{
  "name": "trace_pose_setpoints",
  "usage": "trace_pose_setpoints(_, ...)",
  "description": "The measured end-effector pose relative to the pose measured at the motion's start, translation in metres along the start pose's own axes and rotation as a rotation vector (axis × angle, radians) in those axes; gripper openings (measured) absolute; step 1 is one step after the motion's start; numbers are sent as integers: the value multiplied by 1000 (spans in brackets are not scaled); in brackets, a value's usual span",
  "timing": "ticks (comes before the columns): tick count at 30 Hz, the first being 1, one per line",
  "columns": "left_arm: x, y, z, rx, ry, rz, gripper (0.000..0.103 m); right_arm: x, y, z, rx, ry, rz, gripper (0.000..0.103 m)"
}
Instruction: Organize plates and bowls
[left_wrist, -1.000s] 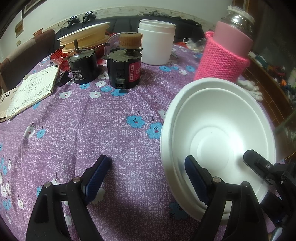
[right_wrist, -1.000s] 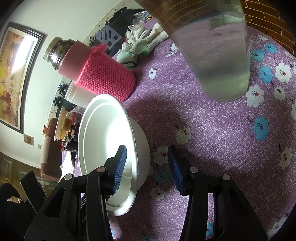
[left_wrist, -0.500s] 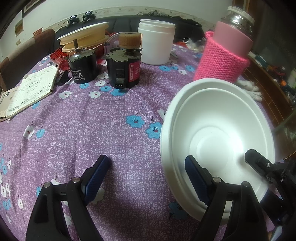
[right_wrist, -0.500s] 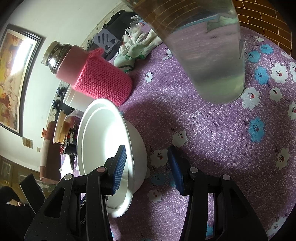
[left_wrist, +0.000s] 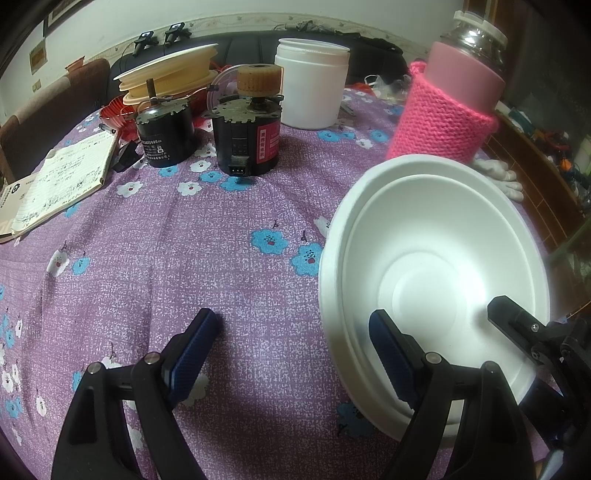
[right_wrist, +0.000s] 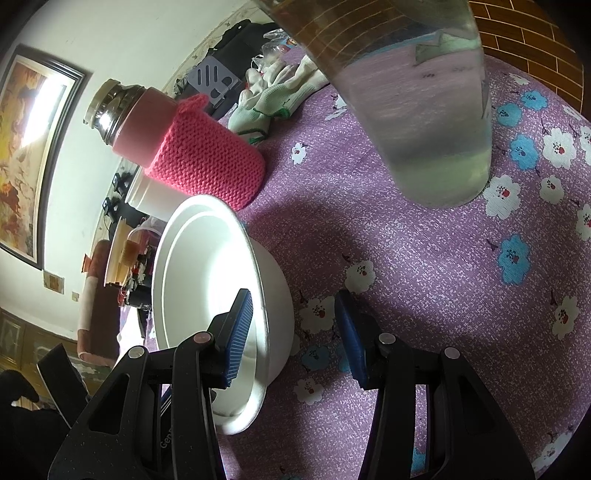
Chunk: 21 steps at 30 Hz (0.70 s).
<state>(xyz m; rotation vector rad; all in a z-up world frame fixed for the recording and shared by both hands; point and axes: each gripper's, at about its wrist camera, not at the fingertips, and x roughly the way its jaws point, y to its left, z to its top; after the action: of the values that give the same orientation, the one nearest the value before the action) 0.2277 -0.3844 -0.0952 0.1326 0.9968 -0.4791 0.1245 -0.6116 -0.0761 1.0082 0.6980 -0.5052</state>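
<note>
Two white bowls (left_wrist: 436, 240) (right_wrist: 199, 266) sit nested on the purple flowered tablecloth (left_wrist: 184, 258), just in front of the pink flask. My left gripper (left_wrist: 295, 332) is open wide and straddles the bowls' near left rim, one blue pad over the cloth, the other above the inside. My right gripper (right_wrist: 293, 325) is open across the opposite rim. Its left pad sits inside against the wall, and its right pad stands clear of the outer wall. One of its fingers (left_wrist: 513, 321) shows over the bowls in the left wrist view.
A pink flask in a knitted sleeve (left_wrist: 443, 125) (right_wrist: 207, 162) stands right behind the bowls. Farther back are a white jar (left_wrist: 312, 85), two black motors (left_wrist: 247, 140), cream discs (left_wrist: 170, 77) and a notebook (left_wrist: 62, 181). A tall glass jar (right_wrist: 424, 110) and white gloves (right_wrist: 273, 99) stand to the right.
</note>
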Motion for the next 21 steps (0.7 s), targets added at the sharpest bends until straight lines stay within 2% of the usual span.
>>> trace_pose_setpoints(14, 0, -2, -1, -4, -4, -8, 86, 4, 3, 1, -2, -5, 2, 46)
trace_pose_setpoints(21, 0, -3, 0, -5, -6, -7, 86, 1, 2, 1, -13, -45, -19, 46)
